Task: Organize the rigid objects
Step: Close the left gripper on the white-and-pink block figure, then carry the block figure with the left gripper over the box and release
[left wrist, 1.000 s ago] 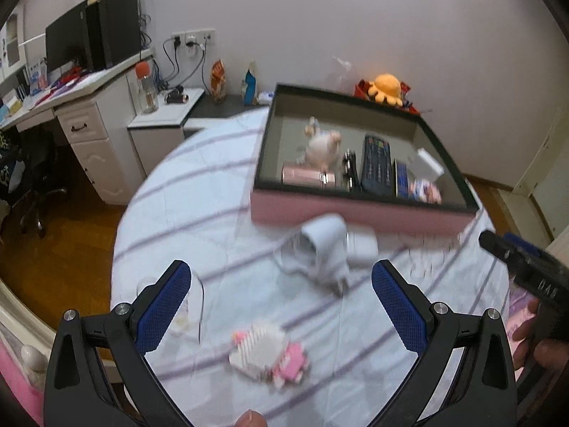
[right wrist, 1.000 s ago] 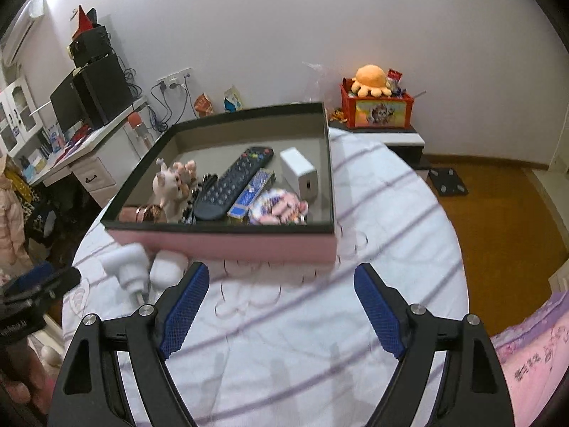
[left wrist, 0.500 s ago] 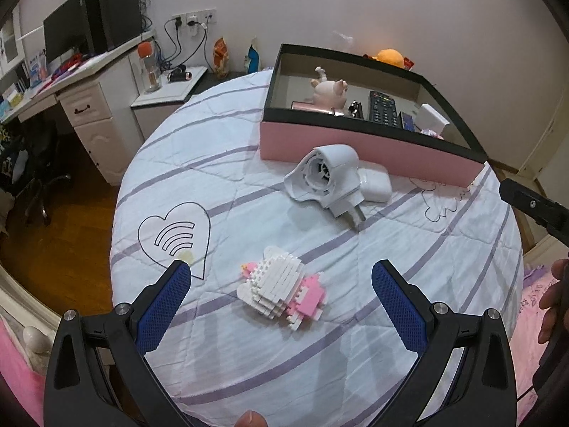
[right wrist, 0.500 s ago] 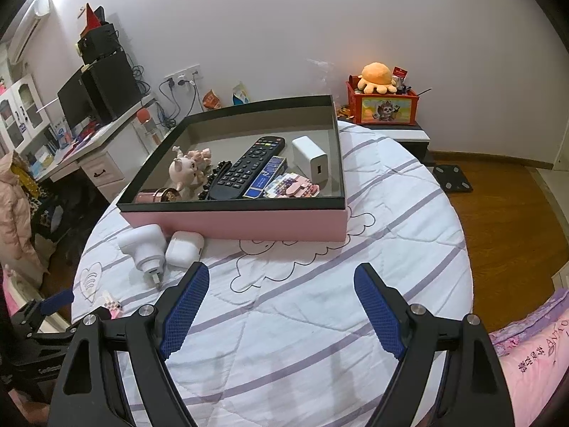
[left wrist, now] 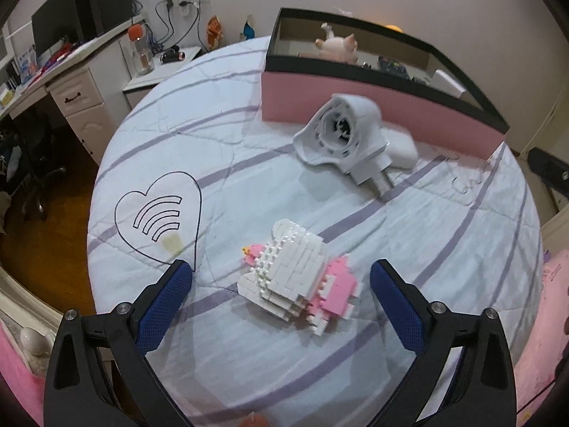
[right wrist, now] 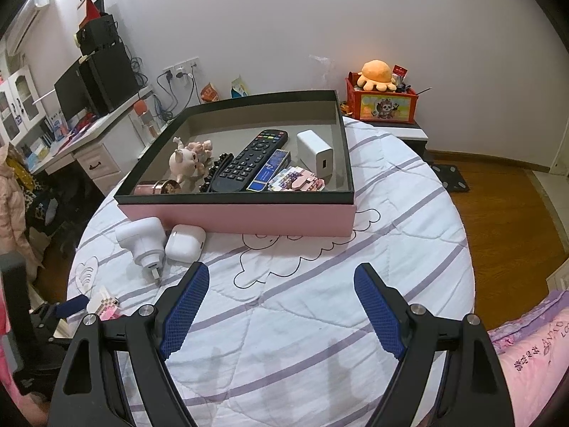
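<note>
A white and pink brick-built toy [left wrist: 297, 279] lies on the round bed, between and just ahead of my open left gripper [left wrist: 281, 284]; it also shows in the right wrist view [right wrist: 103, 302]. A white plug adapter [left wrist: 343, 137] and a white earbud case [right wrist: 185, 243] lie in front of the pink box [right wrist: 249, 219], which holds a remote [right wrist: 249, 160], a pig figure [right wrist: 186, 158], a white charger [right wrist: 314, 153] and other small items. My right gripper [right wrist: 281, 295] is open and empty over bare bedsheet.
A desk with monitor and drawers [left wrist: 71, 82] stands left of the bed. A red toy box with an orange plush [right wrist: 380, 101] sits on a low stand behind. Wooden floor [right wrist: 505, 220] lies to the right.
My left gripper has dropped and moved toward the brick toy, which now sits between its fingers. My right gripper has pulled back from the box and risen.
</note>
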A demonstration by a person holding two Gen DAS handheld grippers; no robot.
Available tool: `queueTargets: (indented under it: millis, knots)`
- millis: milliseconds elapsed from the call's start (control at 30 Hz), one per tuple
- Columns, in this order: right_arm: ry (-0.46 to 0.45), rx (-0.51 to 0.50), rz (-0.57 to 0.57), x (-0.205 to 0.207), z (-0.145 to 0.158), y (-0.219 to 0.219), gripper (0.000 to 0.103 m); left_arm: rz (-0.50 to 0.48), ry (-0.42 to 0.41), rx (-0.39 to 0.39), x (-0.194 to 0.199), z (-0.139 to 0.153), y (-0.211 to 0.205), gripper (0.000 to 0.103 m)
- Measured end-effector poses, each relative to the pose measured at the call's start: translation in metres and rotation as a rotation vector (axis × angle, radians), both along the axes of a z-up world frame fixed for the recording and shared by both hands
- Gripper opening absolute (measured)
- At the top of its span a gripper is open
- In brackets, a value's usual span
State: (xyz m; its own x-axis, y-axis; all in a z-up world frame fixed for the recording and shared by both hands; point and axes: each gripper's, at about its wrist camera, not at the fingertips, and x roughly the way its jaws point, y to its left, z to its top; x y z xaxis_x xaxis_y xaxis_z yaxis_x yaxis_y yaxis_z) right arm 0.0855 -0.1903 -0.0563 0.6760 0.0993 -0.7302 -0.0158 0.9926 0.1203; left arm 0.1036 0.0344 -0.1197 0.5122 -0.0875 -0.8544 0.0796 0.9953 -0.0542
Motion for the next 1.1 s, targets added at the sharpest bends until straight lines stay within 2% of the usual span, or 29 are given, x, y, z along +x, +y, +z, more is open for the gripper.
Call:
queueTargets:
  millis: [100, 167, 233, 733, 1100]
  knots:
    - [0.005, -0.008, 0.002, 0.002, -0.001, 0.004, 0.085, -0.007, -0.016, 0.019, -0.001, 0.000, 0.000, 0.089]
    - [0.005, -0.011, 0.003, 0.002, 0.000, 0.006, 0.085, -0.008, -0.023, 0.017, -0.001, 0.002, 0.002, 0.072]
    - [0.006, -0.011, 0.005, 0.003, 0.000, 0.008, 0.085, -0.008, -0.026, 0.012, -0.002, 0.005, 0.005, 0.061]
    - [-0.004, 0.001, 0.004, 0.000, 0.002, 0.003, 0.085, -0.019, -0.030, -0.033, -0.006, 0.021, 0.005, 0.061]
    - [-0.020, 0.013, 0.014, 0.017, 0.009, -0.004, 0.085, -0.055, -0.111, -0.056, 0.026, 0.066, -0.021, 0.061]
